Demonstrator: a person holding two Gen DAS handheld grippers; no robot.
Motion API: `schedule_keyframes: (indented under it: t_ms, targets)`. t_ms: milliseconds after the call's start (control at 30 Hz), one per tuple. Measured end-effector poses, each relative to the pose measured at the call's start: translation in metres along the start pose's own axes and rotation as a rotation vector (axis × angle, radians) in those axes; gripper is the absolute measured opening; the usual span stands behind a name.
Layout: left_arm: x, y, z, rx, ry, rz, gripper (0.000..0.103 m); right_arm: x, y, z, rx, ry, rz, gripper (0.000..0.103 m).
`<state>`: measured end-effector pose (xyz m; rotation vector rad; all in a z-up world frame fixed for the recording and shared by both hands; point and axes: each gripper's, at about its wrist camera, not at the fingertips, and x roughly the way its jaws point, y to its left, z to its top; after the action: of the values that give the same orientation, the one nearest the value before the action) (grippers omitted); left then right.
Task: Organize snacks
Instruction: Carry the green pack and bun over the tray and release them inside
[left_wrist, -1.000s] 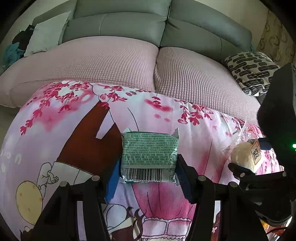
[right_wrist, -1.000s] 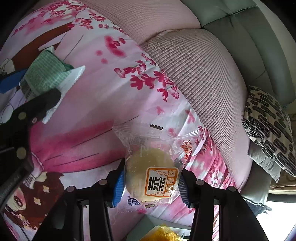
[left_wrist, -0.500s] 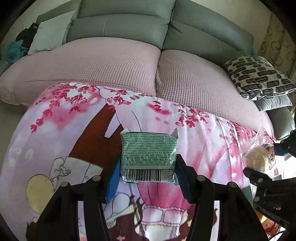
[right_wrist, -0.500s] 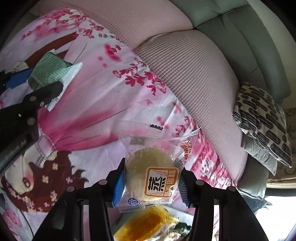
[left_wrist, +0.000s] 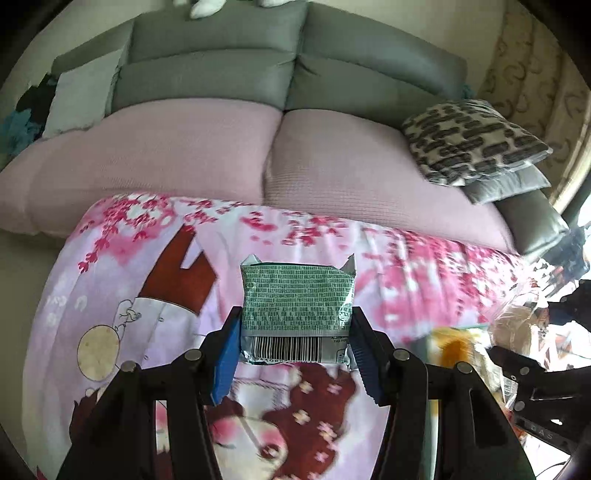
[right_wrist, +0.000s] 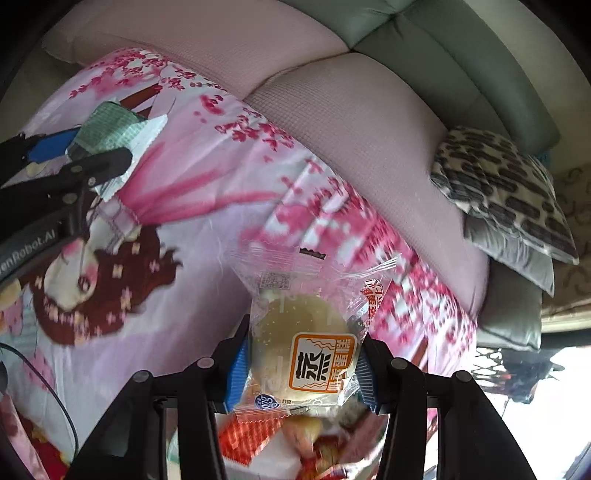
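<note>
My left gripper (left_wrist: 293, 354) is shut on a green snack packet (left_wrist: 297, 310) with a barcode end, held above the pink cartoon cloth (left_wrist: 147, 280). My right gripper (right_wrist: 301, 365) is shut on a clear-wrapped round steamed cake (right_wrist: 303, 339) with an orange label, held above a pile of snacks (right_wrist: 273, 435) in red and yellow wrappers. The left gripper and its green packet (right_wrist: 110, 122) show at the left of the right wrist view. The right gripper with the cake (left_wrist: 517, 321) shows at the right edge of the left wrist view.
A sofa with pink seat covers (left_wrist: 166, 155) and grey backs (left_wrist: 221, 55) lies behind the cloth. A black-and-white patterned cushion (left_wrist: 469, 140) sits at the right. A yellow-wrapped snack (left_wrist: 454, 347) lies near the right gripper. A black cable (right_wrist: 55, 398) runs at the lower left.
Both grippers have lifted and pulled back with their snacks still held. The right gripper has moved over the snack pile, which has come into view below it.
</note>
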<state>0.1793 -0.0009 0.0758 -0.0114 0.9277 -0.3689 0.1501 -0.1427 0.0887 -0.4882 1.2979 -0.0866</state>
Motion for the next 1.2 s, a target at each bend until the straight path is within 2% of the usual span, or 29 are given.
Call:
schedule_keyframes:
  t_ms: [167,267,433,567,833,1200]
  targets:
    - [-0.024,-0.045,-0.017,0.081,-0.014,-0.064,0.057,0.001,-0.033,-0.042,0.085,0.040,0.018,0.052]
    - [-0.026,-0.071,-0.033,0.121,0.006,-0.117,0.057,0.003,-0.050,-0.065,0.134,0.049,0.033,0.052]
    - [-0.017,-0.123,-0.070,0.220,0.089,-0.192,0.057,0.010,-0.062,-0.100,0.183,0.068,0.069,0.052]
    - [-0.007,-0.150,-0.093,0.277,0.141,-0.201,0.057,0.021,-0.064,-0.124,0.219,0.080,0.110,0.052]
    - [0.020,-0.154,-0.105,0.278,0.211,-0.160,0.057,0.043,-0.058,-0.134,0.236,0.082,0.160,0.052]
    - [0.025,-0.165,-0.113,0.303,0.225,-0.159,0.058,0.051,-0.063,-0.127,0.226,0.069,0.153,0.053]
